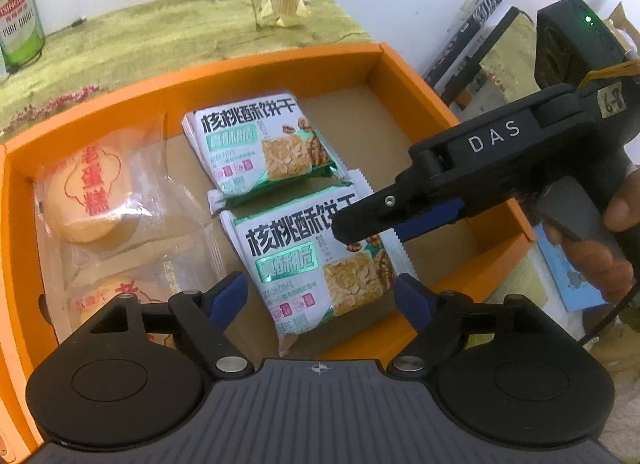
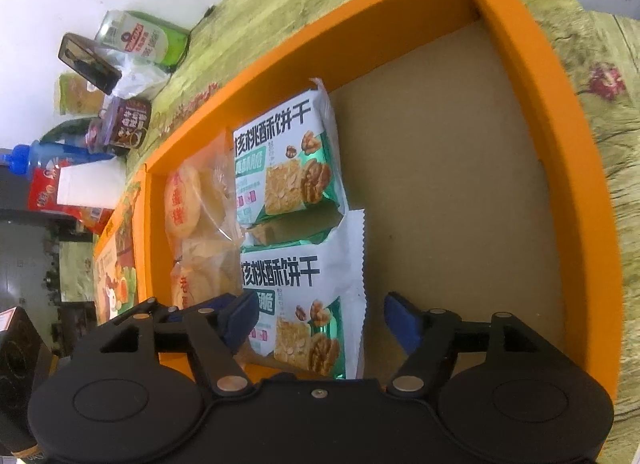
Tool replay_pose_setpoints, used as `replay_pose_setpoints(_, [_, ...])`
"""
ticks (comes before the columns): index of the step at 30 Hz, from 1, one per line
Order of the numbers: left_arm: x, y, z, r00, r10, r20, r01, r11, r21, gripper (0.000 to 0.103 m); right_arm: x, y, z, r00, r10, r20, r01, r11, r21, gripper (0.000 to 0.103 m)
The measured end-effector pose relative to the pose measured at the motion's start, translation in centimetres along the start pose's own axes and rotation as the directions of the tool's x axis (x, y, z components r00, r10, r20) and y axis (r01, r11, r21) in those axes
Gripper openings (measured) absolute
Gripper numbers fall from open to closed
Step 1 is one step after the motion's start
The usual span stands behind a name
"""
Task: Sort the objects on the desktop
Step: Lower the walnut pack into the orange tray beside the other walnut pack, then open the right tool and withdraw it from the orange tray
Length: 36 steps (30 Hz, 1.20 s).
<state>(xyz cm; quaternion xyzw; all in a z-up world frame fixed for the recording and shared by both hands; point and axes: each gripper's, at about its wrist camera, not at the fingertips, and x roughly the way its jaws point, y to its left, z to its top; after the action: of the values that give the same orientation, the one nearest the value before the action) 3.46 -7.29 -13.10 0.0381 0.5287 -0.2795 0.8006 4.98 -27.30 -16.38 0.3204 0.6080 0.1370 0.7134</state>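
Two wrist views over an orange box (image 1: 280, 64) on a bench w/ a green floral cloth (image 1: 120, 36).

Nearest, the left gripper (image 1: 320, 296) hangs over the box's near edge, its blue pads spread wide on either side of the near biscuit pack (image 1: 316, 264) w/o touching it. That pack lies flat on the box's cardboard floor, lower end at the near wall. The right gripper (image 1: 362, 230) comes in from the right side, held by a hand (image 1: 600, 240), tips over the same pack's upper right corner. In its own view the fingers (image 2: 404, 320) are also apart, pack between them, no pad pressing on it; whether the left pad brushes the wrapper I can't tell.

Just beyond, a 2nd biscuit pack (image 1: 260, 144) lies in line w/ the first, its lower edge overlapped by the near pack's top seal. By the box's left wall sit two clear-wrapped cakes w/ red print: one (image 1: 120, 300) near, partly behind the left gripper, one (image 1: 88, 192) farther back. The right half of the box floor is bare cardboard.

Past the box's far wall, a yellowish snack pack (image 1: 280, 0) sits at the bench's back edge; a green can (image 1: 20, 12) stands at the far left corner. Right-wrist view shows more clutter off the box's left end: bottles, a jar, a paper cup (image 2: 88, 188).
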Motion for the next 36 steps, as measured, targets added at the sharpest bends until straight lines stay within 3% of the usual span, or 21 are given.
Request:
replay_pose_setpoints(11, [0.9,-1.3,-0.1,1.000,0.001,-0.011,0.000,0.999,0.037,0.085,0.7,0.7,0.2,0.999,-0.034,0.004,0.035,0.996,-0.081,0.063])
replay_pose_setpoints(14, [0.8,-1.7,-0.2,1.000,-0.005,-0.015,0.005,0.999,0.038,0.085,1.0,1.1,-0.1,1.000,-0.027,-0.013,0.026,0.995,-0.098,0.054])
replay_pose_setpoints(28, [0.7,-1.8,-0.5,1.000,0.012,-0.021,-0.011,1.000,0.021,0.085,1.2,1.4,-0.5,0.999,-0.038,-0.022,0.036,0.993,-0.114,0.054])
replay_pose_setpoints(33, [0.4,-1.6,-0.5,1.000,0.018,-0.023,-0.018,1.000,0.007,0.086,0.8,1.4,-0.4,0.999,-0.038,-0.022,0.036,0.994,-0.106,0.057])
replay_pose_setpoints(36, [0.1,-1.7,-0.6,1.000,0.023,-0.020,-0.023,1.000,0.006,0.086,0.5,1.5,-0.2,0.999,-0.039,-0.013,0.037,0.994,-0.104,0.067])
